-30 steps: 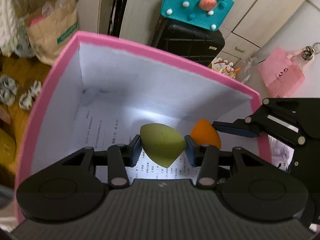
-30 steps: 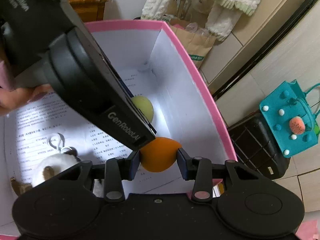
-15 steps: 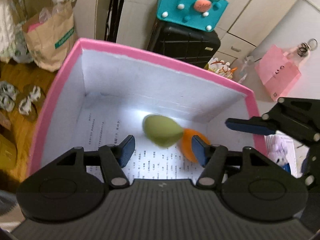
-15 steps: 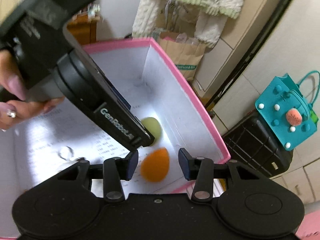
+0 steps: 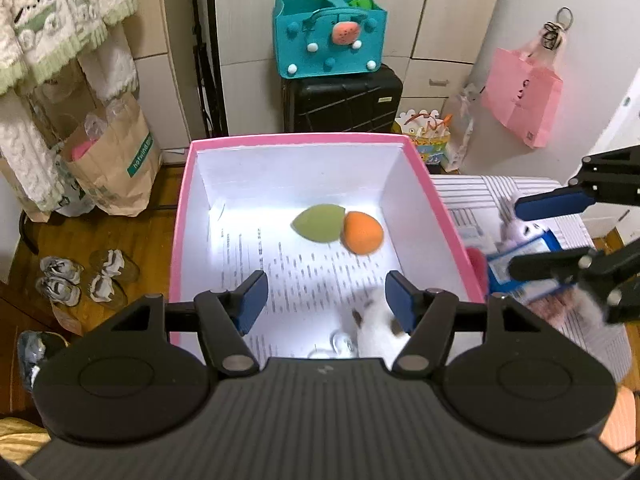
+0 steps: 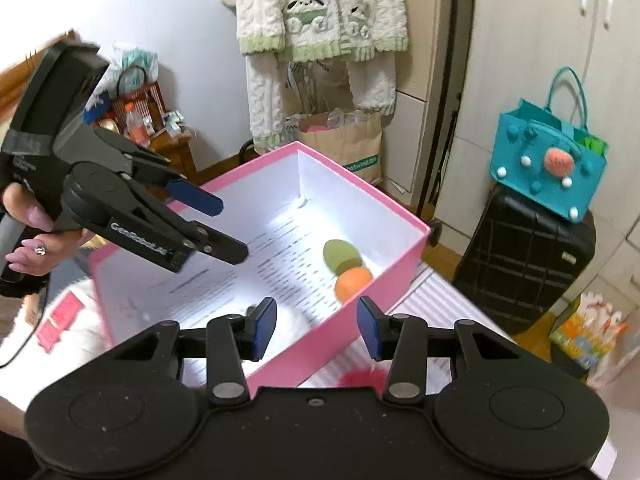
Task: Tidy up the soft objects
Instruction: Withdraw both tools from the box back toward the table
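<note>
Pink box (image 5: 182,216) holds green sponge (image 5: 320,224) touching orange sponge (image 5: 362,232); left gripper (image 5: 322,300) opening, right gripper (image 6: 316,322) apart, both empty; next, probably another soft item.

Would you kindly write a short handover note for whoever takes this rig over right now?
Left gripper: empty, jaws opening, above the pink cardboard box.
Right gripper: open, empty, over the box's near wall.
Done: green teardrop sponge and orange teardrop sponge lie touching on the box floor; a white plush keychain toy is inside too.
Left: a fluffy white item and other soft things outside the box, blurred.
</note>
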